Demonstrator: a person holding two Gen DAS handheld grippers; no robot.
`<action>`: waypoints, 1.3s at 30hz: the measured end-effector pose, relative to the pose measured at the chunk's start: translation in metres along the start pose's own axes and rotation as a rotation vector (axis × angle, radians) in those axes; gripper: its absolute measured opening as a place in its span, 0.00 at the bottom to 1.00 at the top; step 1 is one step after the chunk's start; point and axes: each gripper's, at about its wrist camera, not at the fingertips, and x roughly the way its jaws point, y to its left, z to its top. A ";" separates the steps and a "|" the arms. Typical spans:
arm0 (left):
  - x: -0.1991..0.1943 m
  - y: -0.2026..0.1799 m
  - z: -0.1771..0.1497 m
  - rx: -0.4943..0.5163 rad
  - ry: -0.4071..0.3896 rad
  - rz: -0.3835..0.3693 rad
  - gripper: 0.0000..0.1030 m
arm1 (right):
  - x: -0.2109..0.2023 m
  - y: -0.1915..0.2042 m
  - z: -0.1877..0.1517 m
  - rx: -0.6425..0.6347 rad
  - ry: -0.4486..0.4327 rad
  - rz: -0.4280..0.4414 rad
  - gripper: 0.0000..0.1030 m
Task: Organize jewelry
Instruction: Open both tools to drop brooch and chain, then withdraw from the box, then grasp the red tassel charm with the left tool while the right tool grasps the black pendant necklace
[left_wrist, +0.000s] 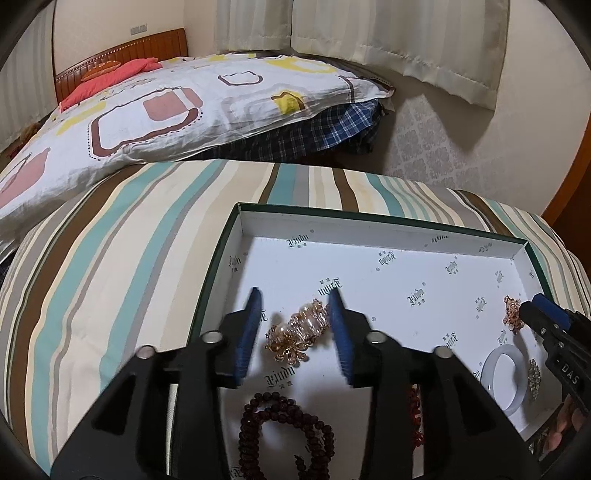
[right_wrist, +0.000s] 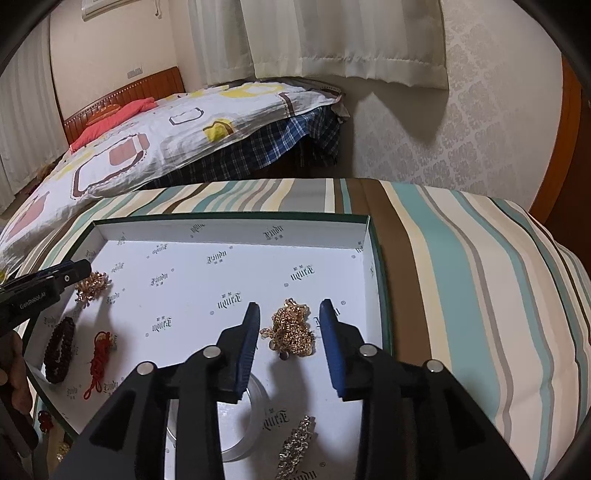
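Left wrist: box (left_wrist: 384, 221) w/ gold brooch (left_wrist: 299, 330), beads (left_wrist: 284, 424); both grippers (left_wrist: 295, 325) (right_wrist: 288, 328) spread wide, empty.

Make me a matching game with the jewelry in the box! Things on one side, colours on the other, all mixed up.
Things:
1. bead bracelet
2. knotted cord
3. chain pile
4. bangle

Colours:
A. gold
B. pale white
C. dark brown
D. red

Pairs: 1-C, 2-D, 3-A, 4-B

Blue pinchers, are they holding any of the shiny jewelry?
No. The left gripper stands open around the gold beaded hair clip; the right gripper open around the gold chain pile.
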 end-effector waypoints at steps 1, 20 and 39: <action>-0.001 0.000 0.000 0.000 -0.004 0.001 0.41 | -0.001 0.000 0.000 -0.001 -0.005 0.001 0.35; -0.067 0.003 -0.008 -0.034 -0.152 -0.043 0.61 | -0.058 -0.001 -0.008 0.006 -0.156 -0.030 0.42; -0.145 0.008 -0.105 -0.033 -0.186 -0.008 0.61 | -0.115 0.030 -0.085 -0.007 -0.147 -0.007 0.42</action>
